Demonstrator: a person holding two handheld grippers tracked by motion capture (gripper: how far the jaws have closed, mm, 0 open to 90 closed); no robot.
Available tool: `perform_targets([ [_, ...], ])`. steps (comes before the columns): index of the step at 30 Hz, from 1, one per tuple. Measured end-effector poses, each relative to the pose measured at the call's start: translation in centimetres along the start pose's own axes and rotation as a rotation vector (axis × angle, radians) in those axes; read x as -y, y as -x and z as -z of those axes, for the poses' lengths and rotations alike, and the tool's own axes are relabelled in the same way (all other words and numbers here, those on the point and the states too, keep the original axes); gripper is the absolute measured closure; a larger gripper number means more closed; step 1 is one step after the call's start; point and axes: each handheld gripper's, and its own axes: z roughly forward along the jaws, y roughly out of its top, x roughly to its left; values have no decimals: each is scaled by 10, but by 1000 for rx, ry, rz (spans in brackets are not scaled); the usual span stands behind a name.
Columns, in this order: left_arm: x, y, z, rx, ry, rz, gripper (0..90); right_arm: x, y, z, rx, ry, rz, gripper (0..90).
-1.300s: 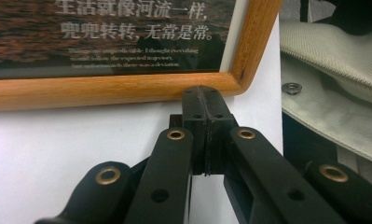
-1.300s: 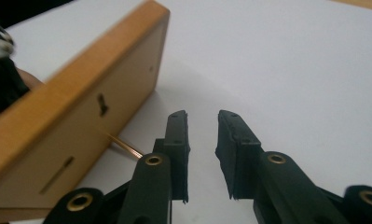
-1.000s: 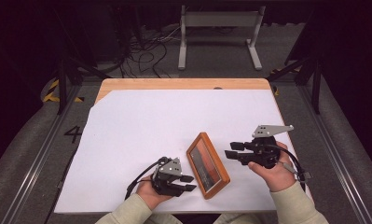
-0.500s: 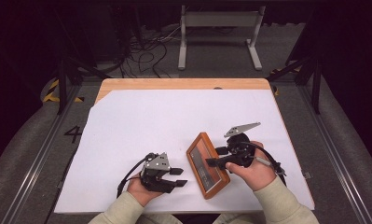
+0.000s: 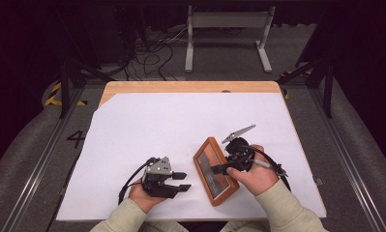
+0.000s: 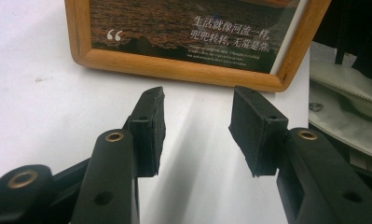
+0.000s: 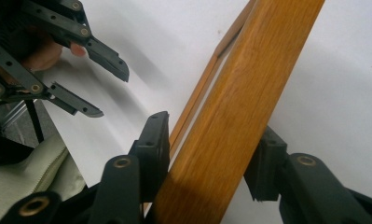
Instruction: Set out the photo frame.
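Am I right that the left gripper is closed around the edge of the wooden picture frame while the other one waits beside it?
Not quite: it is the right gripper whose jaws have just been closing around the wooden picture frame edge, as the right gripper view shows. The left gripper waits beside it, jaws open and empty.

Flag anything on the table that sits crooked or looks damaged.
The wooden picture frame lies askew, diagonal to the table's edges, its right rail between the right gripper jaws. No damage or spill shows.

Wooden frame (image 6: 188, 70) cut off by top edge in left gripper view; small caption text under the large characters unreadable.
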Motion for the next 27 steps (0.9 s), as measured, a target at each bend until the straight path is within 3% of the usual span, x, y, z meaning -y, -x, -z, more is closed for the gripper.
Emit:
perform_targets([
  [3,0,-1,1,-3,5,1,548,-2,-1,1,15,-24,-5,630],
  [8,2,-3,4,-10,16,18,546,-4,2,5,-20,-37,-9,676],
  [14,6,-11,18,-44,55,50,546,-18,1,18,5,-52,44,704],
  [20,14,-20,34,-91,94,95,545,-44,3,30,-35,-89,182,704],
  [27,22,-24,47,-135,116,127,544,-74,4,25,-84,-135,405,704],
])
